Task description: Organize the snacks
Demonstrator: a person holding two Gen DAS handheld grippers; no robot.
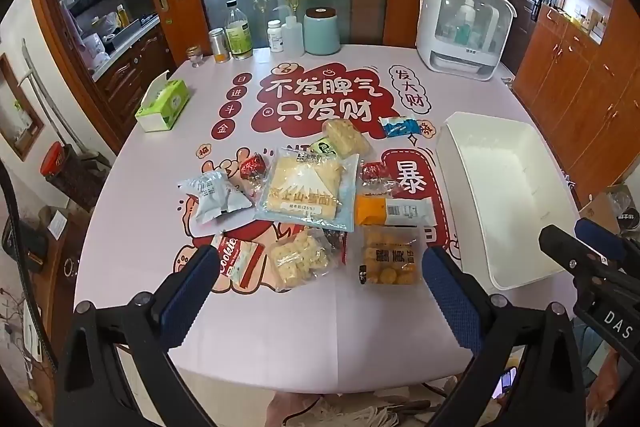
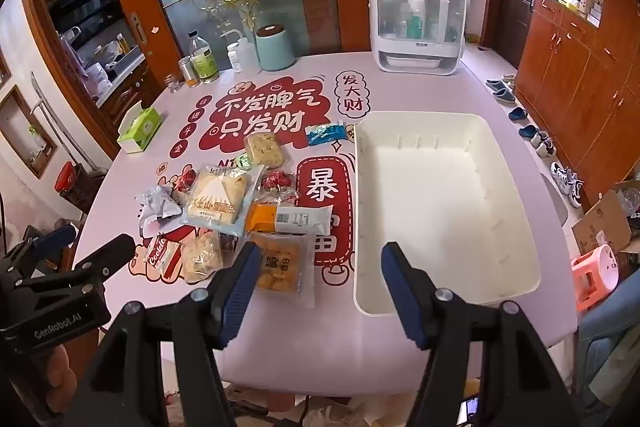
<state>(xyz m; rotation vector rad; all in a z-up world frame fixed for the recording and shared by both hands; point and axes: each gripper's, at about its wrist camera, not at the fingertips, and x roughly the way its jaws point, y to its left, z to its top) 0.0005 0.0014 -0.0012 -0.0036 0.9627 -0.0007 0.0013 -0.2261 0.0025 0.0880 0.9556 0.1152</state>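
Snacks lie in a pile on the table [image 1: 320, 327], none in the white bin [image 2: 440, 211] yet. Left gripper [image 1: 320, 283] has its jaws wide apart, holding nothing, with the cracker bag [image 1: 300, 259] just past them. Right gripper [image 2: 316, 283] jaws are apart and hold nothing too, yellow snack pack [image 2: 280, 263] by the left one. Best to grab one bag at a time.

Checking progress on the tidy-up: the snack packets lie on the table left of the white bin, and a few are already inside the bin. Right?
Not quite: the white bin holds nothing yet, as the right wrist view shows. The snack packets do lie on the table, left of it.
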